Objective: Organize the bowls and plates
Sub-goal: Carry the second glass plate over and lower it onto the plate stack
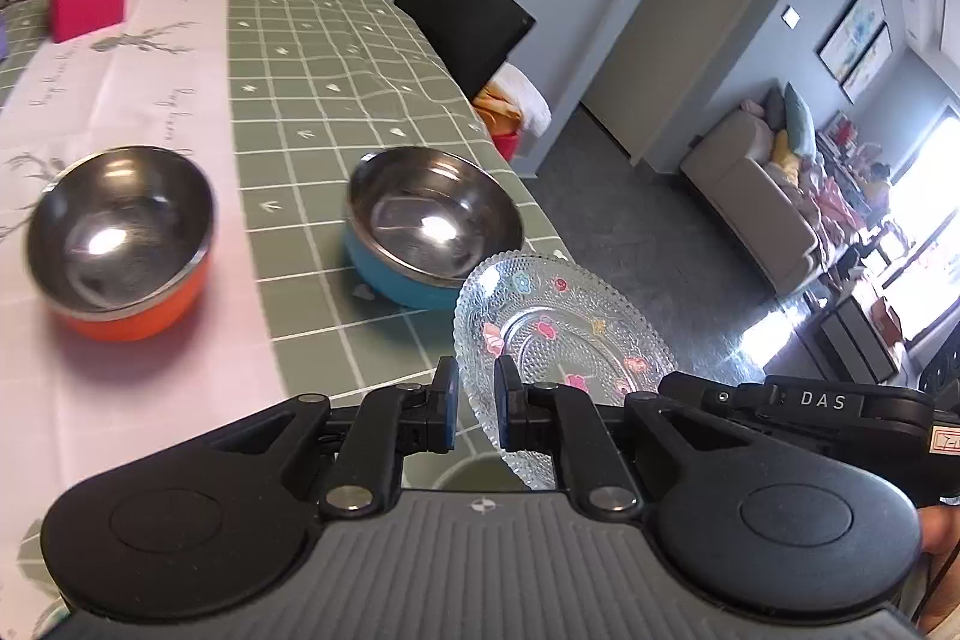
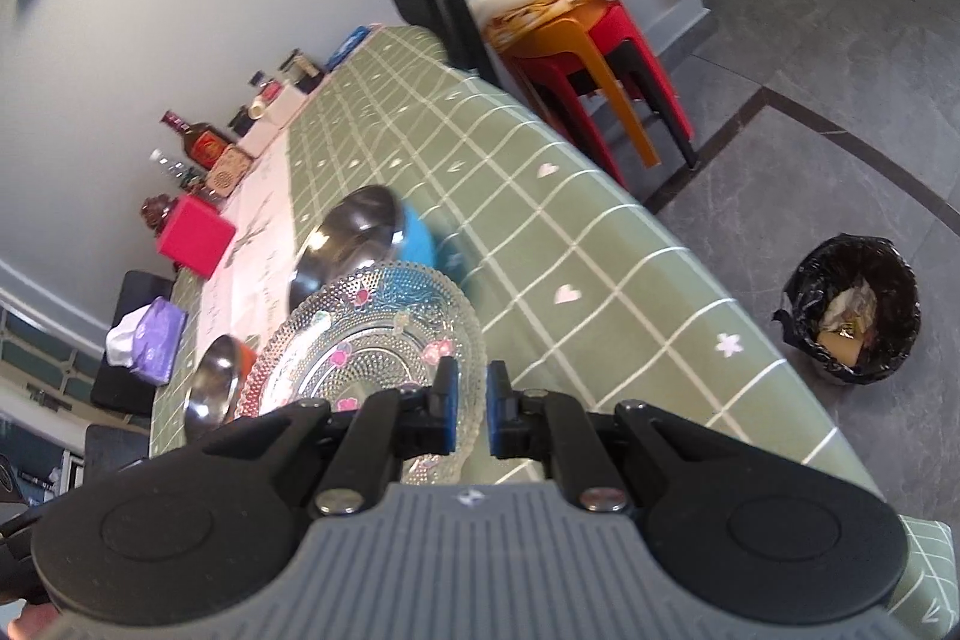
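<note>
Glass, the flowered plate (image 1: 558, 334) is pinched at opposite rims by my left gripper (image 1: 477, 412) and right gripper (image 2: 470, 415), raised off the table (image 1: 336, 88), while orange bowl (image 1: 120, 238) and blue bowl (image 1: 429, 226) sit apart, unstacked.

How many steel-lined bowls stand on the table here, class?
2. The orange bowl stands on the pale runner; the blue bowl stands on the green checked cloth, just beyond the glass plate. Others may be out of view.

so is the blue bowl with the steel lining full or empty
Empty. In the left wrist view the blue bowl with the steel lining stands upright on the green checked tablecloth, its shiny inside bare but for glare.
</note>
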Motion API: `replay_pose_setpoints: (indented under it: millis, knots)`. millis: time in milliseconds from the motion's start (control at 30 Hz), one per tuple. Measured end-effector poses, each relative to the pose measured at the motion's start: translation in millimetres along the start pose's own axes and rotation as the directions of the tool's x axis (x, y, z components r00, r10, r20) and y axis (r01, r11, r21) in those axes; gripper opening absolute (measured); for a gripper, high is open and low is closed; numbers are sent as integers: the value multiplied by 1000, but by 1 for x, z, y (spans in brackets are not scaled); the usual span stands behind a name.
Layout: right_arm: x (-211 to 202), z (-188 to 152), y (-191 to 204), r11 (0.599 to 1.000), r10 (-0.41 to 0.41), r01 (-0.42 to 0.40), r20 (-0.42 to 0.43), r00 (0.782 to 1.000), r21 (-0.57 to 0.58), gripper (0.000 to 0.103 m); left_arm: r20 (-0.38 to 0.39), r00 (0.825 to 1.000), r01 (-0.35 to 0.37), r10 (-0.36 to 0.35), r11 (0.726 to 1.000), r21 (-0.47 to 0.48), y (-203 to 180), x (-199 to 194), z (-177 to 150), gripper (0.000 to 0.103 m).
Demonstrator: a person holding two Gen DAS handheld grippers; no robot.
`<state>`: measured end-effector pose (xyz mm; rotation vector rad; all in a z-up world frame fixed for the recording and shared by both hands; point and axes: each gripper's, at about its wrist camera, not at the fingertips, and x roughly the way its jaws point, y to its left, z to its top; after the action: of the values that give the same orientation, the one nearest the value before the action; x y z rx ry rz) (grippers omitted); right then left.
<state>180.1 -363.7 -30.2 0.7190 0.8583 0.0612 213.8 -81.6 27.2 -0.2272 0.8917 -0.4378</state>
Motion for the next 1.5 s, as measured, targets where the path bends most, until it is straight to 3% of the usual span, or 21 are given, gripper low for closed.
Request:
replay_pose_setpoints:
  millis: [367, 733, 967, 1133, 1500]
  knots:
    - [0, -43, 66, 978, 97, -107, -64, 993, -179, 7, 63, 996, -53, 60, 993, -109, 52, -72, -36, 13]
    - [17, -116, 118, 929, 121, -181, -197, 973, -322, 7, 47, 991, -109, 123, 965, -238, 118, -117, -97, 13]
    - [29, -154, 127, 902, 91, -192, -262, 961, -388, 7, 23, 990, -128, 141, 948, -293, 146, -126, -132, 13]
    - [38, -166, 125, 903, 79, -203, -318, 945, -380, 8, 12, 988, -144, 154, 945, -294, 153, -130, -145, 13]
    - [53, -180, 129, 881, 28, -187, -346, 938, -436, 8, -43, 983, -184, 180, 941, -283, 160, -123, -157, 13]
